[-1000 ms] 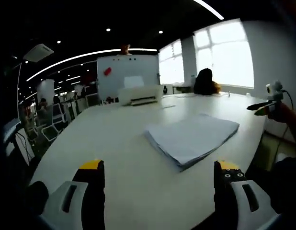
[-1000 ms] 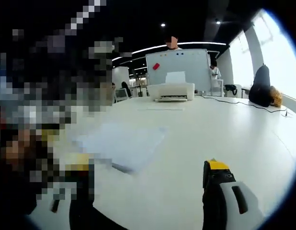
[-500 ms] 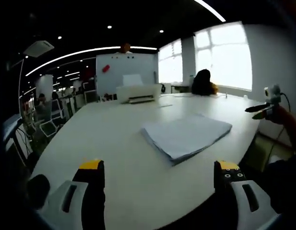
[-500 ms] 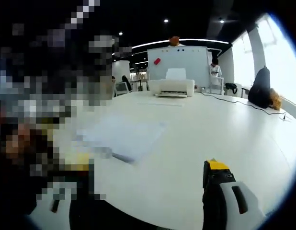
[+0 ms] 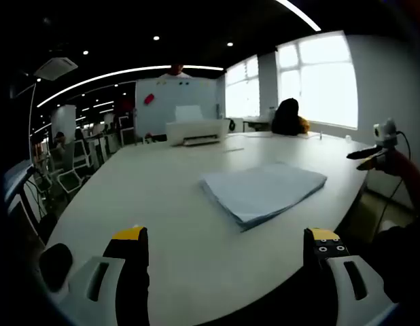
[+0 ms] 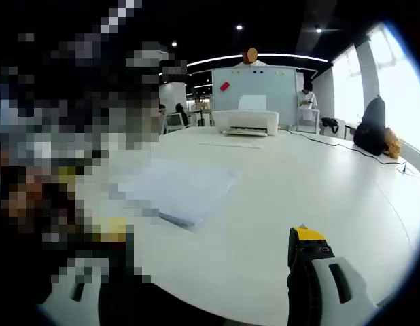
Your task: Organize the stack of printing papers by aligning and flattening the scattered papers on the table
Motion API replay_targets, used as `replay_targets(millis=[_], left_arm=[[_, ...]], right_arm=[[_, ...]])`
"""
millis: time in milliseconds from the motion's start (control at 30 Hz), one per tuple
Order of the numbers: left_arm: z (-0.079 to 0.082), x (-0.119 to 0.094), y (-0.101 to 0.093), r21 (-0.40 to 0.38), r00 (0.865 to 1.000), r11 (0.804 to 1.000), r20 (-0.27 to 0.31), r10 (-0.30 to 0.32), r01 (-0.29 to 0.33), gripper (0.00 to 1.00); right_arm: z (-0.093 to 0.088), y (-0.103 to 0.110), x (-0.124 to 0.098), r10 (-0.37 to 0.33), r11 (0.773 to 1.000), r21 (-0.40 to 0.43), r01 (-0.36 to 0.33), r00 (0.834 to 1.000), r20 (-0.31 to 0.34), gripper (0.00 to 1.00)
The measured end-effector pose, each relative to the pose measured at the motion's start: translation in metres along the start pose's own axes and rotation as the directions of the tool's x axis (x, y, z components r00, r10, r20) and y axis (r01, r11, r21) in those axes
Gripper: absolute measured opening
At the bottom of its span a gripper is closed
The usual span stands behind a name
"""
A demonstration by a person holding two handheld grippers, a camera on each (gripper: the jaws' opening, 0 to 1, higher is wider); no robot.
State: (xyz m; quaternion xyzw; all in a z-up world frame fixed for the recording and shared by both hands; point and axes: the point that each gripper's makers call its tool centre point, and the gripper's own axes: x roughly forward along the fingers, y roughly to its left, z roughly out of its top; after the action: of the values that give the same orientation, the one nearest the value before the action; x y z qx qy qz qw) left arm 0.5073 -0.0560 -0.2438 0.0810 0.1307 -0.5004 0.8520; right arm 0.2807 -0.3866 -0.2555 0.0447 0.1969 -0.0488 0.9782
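Note:
A stack of white printing papers (image 5: 264, 190) lies on the white table (image 5: 162, 197), its sheets slightly fanned and its edges uneven. My left gripper (image 5: 227, 236) hangs open over the table's near edge, well short of the stack, with nothing between its yellow-tipped fingers (image 5: 131, 235). In the right gripper view the same stack (image 6: 181, 190) lies ahead and to the left. My right gripper (image 6: 210, 234) is open too, one yellow fingertip (image 6: 306, 236) plain and the other partly under mosaic. That right gripper (image 5: 365, 153) also shows far right in the left gripper view, held in a hand off the table.
A white printer (image 5: 196, 131) stands at the table's far end before a whiteboard (image 5: 176, 105). A cable (image 6: 346, 149) runs along the table towards a dark bag-like shape (image 6: 372, 125) by the windows. Office chairs (image 5: 71, 180) stand on the left.
Both views have shifted slightly, as the cameras drew back towards the table's near edge. The paper stack lies where it was, and both grippers stay open.

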Motion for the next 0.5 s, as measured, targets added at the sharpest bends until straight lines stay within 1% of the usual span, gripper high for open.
replay_targets(millis=[100, 200, 500], left_arm=[[0.002, -0.001, -0.005, -0.015, 1.0, 1.0, 0.01, -0.009, 0.009, 0.97], [0.003, -0.001, -0.01, -0.007, 1.0, 1.0, 0.007, -0.016, 0.016, 0.97], [0.003, -0.002, -0.013, -0.018, 1.0, 1.0, 0.005, -0.022, 0.023, 0.97]], right_arm=[[0.002, 0.001, -0.001, 0.0, 1.0, -0.001, 0.0, 1.0, 0.006, 0.9], [0.002, 0.0, -0.001, -0.003, 1.0, 0.001, 0.003, 1.0, 0.008, 0.9], [0.002, 0.002, -0.002, -0.004, 1.0, -0.007, 0.004, 1.0, 0.003, 0.9]])
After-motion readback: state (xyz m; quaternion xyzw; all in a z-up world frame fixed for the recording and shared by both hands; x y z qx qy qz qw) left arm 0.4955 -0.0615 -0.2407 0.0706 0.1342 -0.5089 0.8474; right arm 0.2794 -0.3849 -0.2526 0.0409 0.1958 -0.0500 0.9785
